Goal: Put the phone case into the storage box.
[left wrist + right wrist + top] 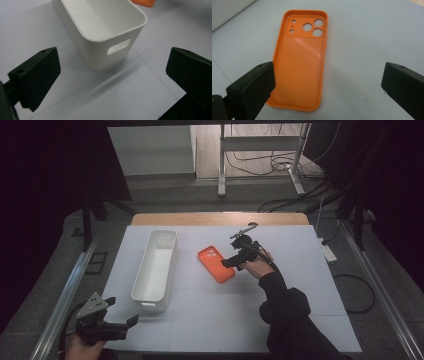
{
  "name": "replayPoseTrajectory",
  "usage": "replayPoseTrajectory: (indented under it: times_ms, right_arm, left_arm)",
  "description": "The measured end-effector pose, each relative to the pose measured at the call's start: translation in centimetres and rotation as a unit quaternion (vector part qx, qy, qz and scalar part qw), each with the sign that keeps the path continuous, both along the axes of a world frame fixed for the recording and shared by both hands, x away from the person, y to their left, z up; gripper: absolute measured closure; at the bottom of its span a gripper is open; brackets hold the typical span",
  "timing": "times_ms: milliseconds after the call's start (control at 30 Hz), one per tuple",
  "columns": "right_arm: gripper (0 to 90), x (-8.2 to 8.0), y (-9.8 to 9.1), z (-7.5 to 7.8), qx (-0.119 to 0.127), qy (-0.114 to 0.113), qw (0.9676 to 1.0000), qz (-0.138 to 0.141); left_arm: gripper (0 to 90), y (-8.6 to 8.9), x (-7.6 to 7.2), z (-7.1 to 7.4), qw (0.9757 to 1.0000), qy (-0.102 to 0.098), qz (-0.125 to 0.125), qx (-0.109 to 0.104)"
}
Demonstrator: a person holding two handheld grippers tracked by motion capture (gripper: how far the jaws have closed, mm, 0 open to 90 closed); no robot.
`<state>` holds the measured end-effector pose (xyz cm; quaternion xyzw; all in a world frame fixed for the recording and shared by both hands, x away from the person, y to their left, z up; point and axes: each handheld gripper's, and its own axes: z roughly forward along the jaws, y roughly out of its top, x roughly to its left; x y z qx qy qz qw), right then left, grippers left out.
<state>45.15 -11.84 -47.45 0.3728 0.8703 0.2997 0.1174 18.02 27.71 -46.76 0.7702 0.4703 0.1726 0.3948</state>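
Note:
An orange phone case (pixel 215 264) lies flat on the white table, inner side up, with its camera holes at the far end (pixel 299 60). My right gripper (pixel 231 261) hovers just over its right edge, jaws wide open and nothing between them (pixel 327 87). A long white bin (pixel 155 269) stands empty left of the case; its near end with a handle slot faces me in the left gripper view (pixel 105 32). My left gripper (pixel 122 312) is open near the table's front left corner, short of the bin (pixel 110 82).
The white table surface (pixel 300 285) has a wooden strip (pixel 220 218) along its far edge. Metal rails run along both sides. Cables and a metal stand's legs lie on the floor beyond the table.

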Motion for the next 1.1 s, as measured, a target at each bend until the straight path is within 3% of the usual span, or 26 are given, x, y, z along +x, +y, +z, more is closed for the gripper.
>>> replayPoseTrajectory:
  times_ms: [167, 333, 567, 833, 1100]
  right_arm:
    - [0.0, 0.4, 0.3, -0.3, 0.008, 0.006, 0.9999, -0.013]
    - [0.0, 0.7, 0.5, -0.9, -0.005, 0.006, 0.9998, -0.018]
    - [0.0, 1.0, 0.7, -1.9, -0.023, 0.012, 0.9996, -0.015]
    - [0.0, 1.2, 0.9, -2.9, -0.018, 0.02, 0.9996, -0.004]
    - [0.0, 1.4, 1.1, -4.4, -0.03, 0.034, 0.999, -0.001]
  left_arm:
    - [0.2, 0.0, 0.0, 0.0, 1.0, 0.0, 0.0, -0.001]
    - [0.2, 0.0, 0.0, 0.0, 1.0, 0.0, 0.0, -0.001]
    - [0.2, 0.1, 0.0, 0.0, 1.0, 0.0, -0.001, -0.001]
    - [0.2, 0.1, -0.1, 0.0, 1.0, -0.001, -0.002, -0.001]
    - [0.2, 0.1, -0.1, 0.0, 1.0, -0.001, 0.0, -0.002]
